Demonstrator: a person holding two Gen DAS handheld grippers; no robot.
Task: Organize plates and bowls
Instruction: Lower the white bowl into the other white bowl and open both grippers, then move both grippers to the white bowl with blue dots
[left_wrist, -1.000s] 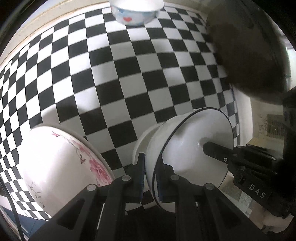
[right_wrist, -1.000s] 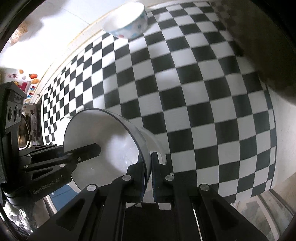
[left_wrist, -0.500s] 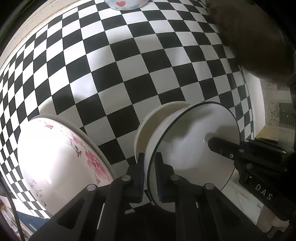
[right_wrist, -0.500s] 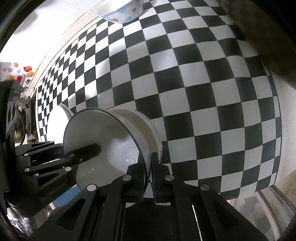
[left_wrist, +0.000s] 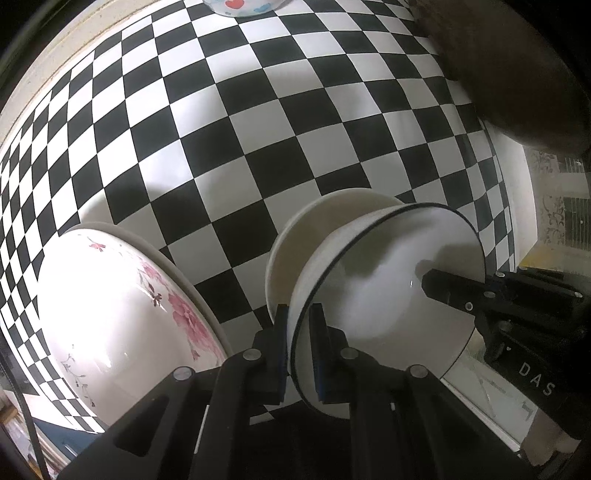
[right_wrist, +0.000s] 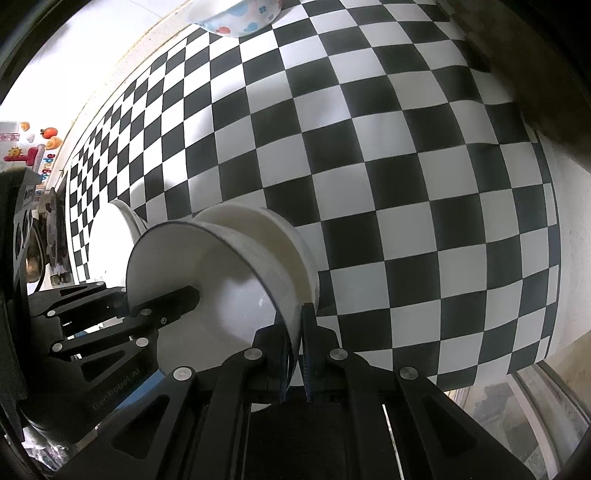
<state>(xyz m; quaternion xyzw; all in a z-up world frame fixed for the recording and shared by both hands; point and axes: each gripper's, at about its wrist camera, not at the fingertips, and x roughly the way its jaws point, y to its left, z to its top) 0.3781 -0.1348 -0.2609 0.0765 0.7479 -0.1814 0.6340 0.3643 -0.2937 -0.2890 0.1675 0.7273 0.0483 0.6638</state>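
Both grippers hold one white bowl with a thin dark rim line (left_wrist: 388, 295), carried above the checkered tabletop (left_wrist: 258, 129) near its front right corner. The left gripper (left_wrist: 298, 350) is clamped on the bowl's rim, one finger inside and one outside. The right gripper (right_wrist: 294, 347) is likewise clamped on the rim at the opposite side, and its finger shows inside the bowl in the left wrist view. The bowl sits nested in a cream bowl (left_wrist: 295, 240) beneath it; whether the cream bowl rests on the tabletop cannot be told. Just beside, towards the front left edge, lies a floral plate with pink blossoms (left_wrist: 122, 314). At the far edge stands a patterned bowl with red and blue marks (right_wrist: 236, 18), well apart.
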